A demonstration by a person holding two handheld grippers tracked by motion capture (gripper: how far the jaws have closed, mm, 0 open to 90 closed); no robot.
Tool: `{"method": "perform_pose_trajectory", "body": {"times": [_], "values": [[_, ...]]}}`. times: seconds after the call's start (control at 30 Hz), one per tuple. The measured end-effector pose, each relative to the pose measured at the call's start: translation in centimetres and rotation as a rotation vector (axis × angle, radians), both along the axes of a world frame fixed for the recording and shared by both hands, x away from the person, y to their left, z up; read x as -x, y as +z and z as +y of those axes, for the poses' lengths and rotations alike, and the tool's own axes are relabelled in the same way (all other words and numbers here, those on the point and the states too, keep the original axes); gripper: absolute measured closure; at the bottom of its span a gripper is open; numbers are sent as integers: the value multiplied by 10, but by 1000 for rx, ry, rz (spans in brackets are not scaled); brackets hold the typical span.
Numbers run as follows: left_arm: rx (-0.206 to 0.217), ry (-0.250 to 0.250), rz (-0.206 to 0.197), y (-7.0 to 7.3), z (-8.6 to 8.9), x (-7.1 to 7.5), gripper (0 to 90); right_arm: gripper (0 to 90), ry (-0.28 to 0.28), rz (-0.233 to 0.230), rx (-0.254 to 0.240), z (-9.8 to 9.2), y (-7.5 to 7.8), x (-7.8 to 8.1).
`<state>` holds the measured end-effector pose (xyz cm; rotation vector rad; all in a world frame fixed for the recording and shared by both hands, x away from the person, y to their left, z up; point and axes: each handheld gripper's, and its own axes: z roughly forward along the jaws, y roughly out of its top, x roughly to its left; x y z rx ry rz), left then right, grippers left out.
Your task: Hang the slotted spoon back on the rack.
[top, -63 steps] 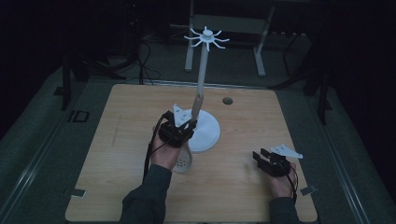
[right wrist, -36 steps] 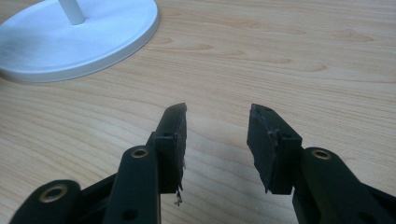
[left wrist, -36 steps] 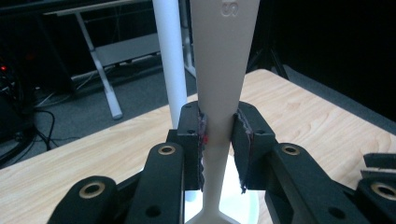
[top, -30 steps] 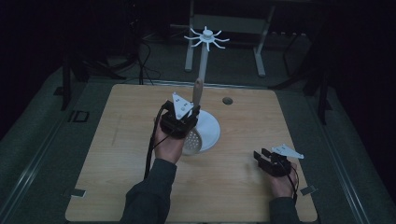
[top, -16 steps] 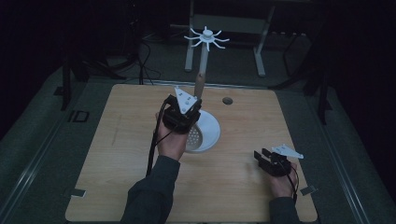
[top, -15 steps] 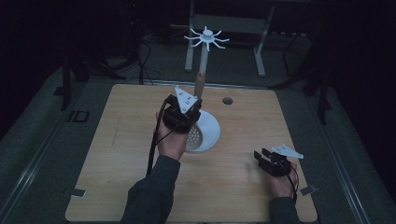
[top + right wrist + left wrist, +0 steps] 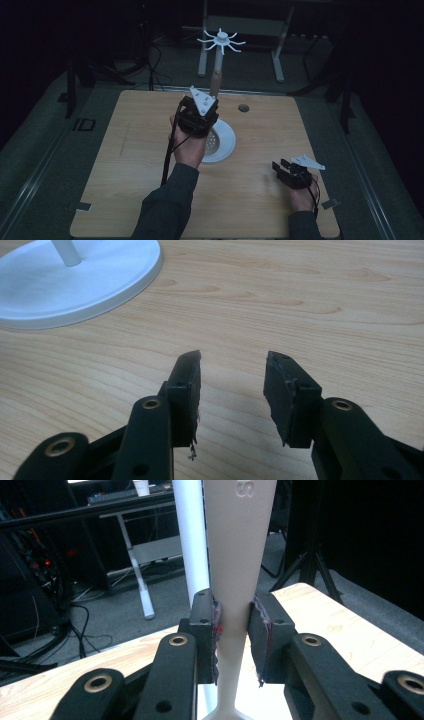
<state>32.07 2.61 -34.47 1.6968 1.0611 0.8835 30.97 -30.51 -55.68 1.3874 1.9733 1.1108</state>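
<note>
A white rack stands mid-table: a round base [image 7: 229,136], a thin pole and a ring of hooks [image 7: 221,40] on top. My left gripper [image 7: 199,117] is raised over the base, shut on the narrow neck of a beige slotted spoon [image 7: 235,555]. The handle [image 7: 215,80] points up beside the pole [image 7: 190,540], and the perforated head [image 7: 212,143] hangs below my hand. My right gripper [image 7: 281,168] rests low at the table's front right, open, with bare wood between its fingertips [image 7: 232,365]. The rack's base [image 7: 75,285] lies farther off in the right gripper view.
A small dark round mark [image 7: 243,107] sits on the wooden table [image 7: 125,165] near the far edge, right of the rack. Dark floor, cables and a white frame's legs [image 7: 280,45] lie beyond the table.
My left gripper has lifted the slotted spoon higher and carried it toward the pole, with the handle turning more upright. The right gripper has stayed put.
</note>
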Motion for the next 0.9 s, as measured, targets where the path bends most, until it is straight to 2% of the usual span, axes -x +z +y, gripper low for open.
{"method": "perform_pose_trajectory", "body": {"times": [0.33,0.9], "values": [[22,41,-23,4,0,1,741,576,-1,2,3,1,0,0],[26,70,-34,9,-3,1,741,575,-13,8,2,0,-1,-1]]}}
